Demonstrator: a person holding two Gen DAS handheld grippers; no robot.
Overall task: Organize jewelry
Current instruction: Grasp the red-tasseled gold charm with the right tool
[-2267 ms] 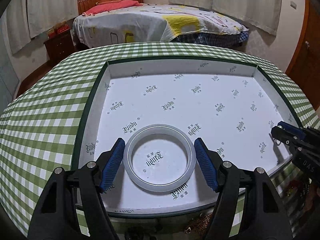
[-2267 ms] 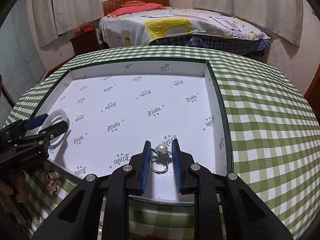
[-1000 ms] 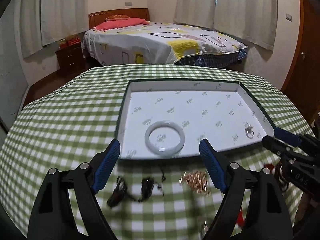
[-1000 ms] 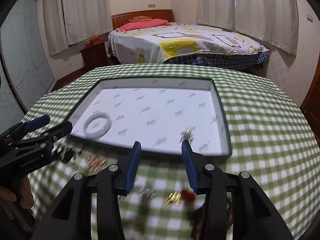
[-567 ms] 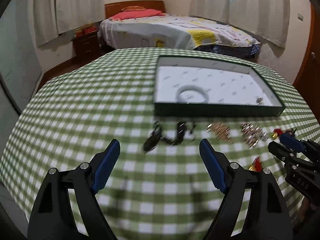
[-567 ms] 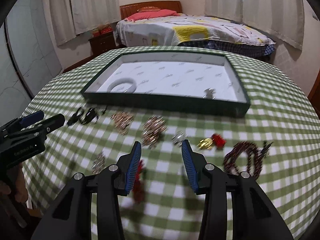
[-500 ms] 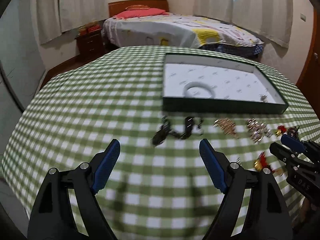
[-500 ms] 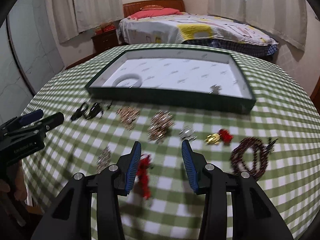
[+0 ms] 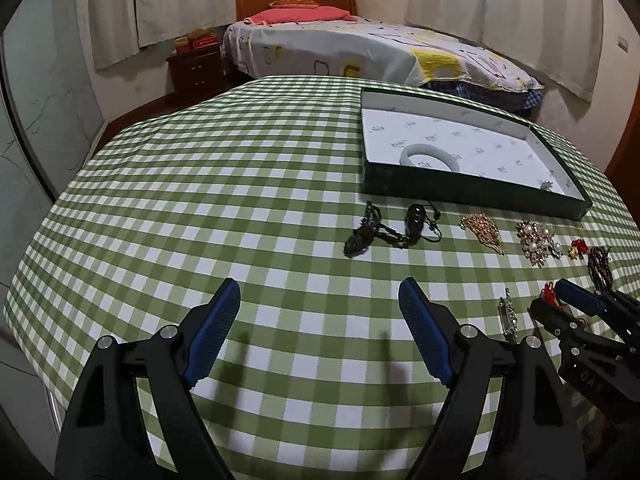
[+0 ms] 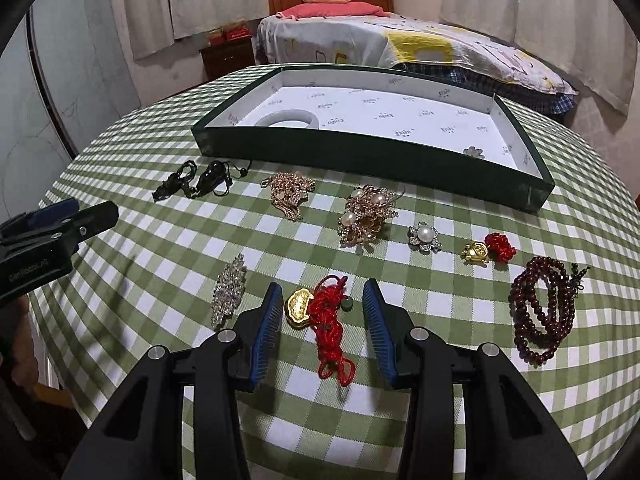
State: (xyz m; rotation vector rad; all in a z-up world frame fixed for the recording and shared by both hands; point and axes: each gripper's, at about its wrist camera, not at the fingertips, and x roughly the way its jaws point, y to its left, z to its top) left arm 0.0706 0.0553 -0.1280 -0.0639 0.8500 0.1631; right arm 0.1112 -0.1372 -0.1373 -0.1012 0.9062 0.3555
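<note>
A dark green tray [image 10: 360, 152] with a white lining holds a white bangle [image 10: 288, 120] and a pearl ring [image 10: 475, 152]; the tray [image 9: 460, 190], bangle [image 9: 430, 156] and ring [image 9: 546, 185] also show in the left wrist view. Loose jewelry lies on the checked cloth before it: a black cord pendant [image 10: 200, 182], gold brooches [image 10: 290, 192], a pearl brooch [image 10: 425, 237], dark red beads [image 10: 546, 312]. My right gripper [image 10: 322, 316] is open around a gold charm on red cord [image 10: 320, 312]. My left gripper [image 9: 319, 330] is open and empty over bare cloth.
A crystal pin [image 10: 230, 292] lies left of the right gripper. A small gold and red charm [image 10: 490, 250] lies to the right. The round table's edge drops off at the left and front. A bed [image 10: 400, 44] stands behind.
Both grippers let go of the bangle and the ring in the tray and pulled back. The right gripper now stands over the red cord charm; the left is over bare cloth.
</note>
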